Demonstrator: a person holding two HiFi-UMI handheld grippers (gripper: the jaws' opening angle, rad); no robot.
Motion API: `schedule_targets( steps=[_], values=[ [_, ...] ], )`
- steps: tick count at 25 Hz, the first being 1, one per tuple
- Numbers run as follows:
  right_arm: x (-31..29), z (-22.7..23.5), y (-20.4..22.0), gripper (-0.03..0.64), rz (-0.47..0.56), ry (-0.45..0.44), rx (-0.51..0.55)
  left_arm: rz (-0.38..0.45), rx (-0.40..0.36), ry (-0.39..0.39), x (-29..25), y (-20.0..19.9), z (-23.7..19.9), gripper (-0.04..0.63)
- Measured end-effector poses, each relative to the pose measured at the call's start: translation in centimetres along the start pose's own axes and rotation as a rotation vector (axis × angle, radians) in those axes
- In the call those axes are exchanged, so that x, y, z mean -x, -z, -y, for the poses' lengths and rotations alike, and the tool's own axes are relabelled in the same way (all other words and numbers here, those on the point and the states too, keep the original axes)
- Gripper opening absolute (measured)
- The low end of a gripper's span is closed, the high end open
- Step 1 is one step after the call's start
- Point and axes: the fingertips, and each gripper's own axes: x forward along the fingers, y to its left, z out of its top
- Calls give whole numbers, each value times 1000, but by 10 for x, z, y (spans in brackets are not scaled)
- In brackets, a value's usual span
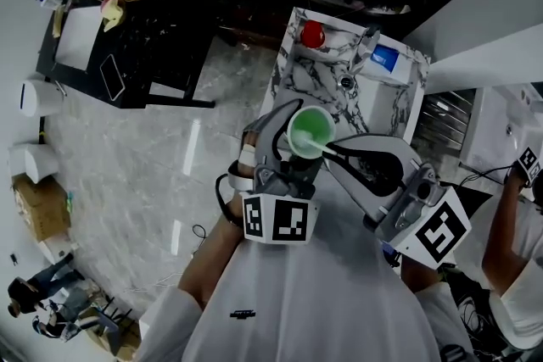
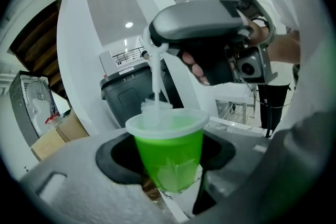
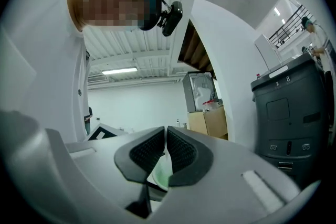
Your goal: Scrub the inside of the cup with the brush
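A translucent green cup [image 1: 310,130] with a white rim is held upright in the air, and my left gripper [image 1: 304,150] is shut on its sides. In the left gripper view the cup [image 2: 168,152] sits between the dark pads. A white brush [image 2: 156,84] drops straight into the cup, its head blurred just inside the rim. My right gripper [image 1: 338,150] comes in from the right and is shut on the brush handle [image 1: 327,148]. In the right gripper view the pads [image 3: 149,152] are pressed almost together, with the cup rim [image 3: 161,174] showing below them.
Below the cup stands a marble-topped counter [image 1: 299,72] with a red cup [image 1: 313,33] and a blue item [image 1: 384,58]. A black table [image 1: 136,64] with clutter is at the upper left. Another person [image 1: 517,267] stands at the right edge. A grey bin [image 2: 126,94] stands behind.
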Motion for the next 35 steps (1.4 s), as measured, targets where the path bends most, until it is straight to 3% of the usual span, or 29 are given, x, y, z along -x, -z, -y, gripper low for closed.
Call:
schedule_targets(
  steps=[6,11,21,28,35],
  values=[
    [20,26,-35,23,149,96,4,-5,43,-8,1,5,-4,285],
    [44,61,-41,23,179,234,51,0,73,-22,1,6,-9,285],
    [85,108,17,23,20,485,48,38,182,-51,5,2,-25,285],
    [86,108,67,23,-82,539,-12,74,258,-60,8,-1,-30,285],
    [72,98,74,23,-118,511,-15,48,236,-42,9,0,-21,285]
  ],
)
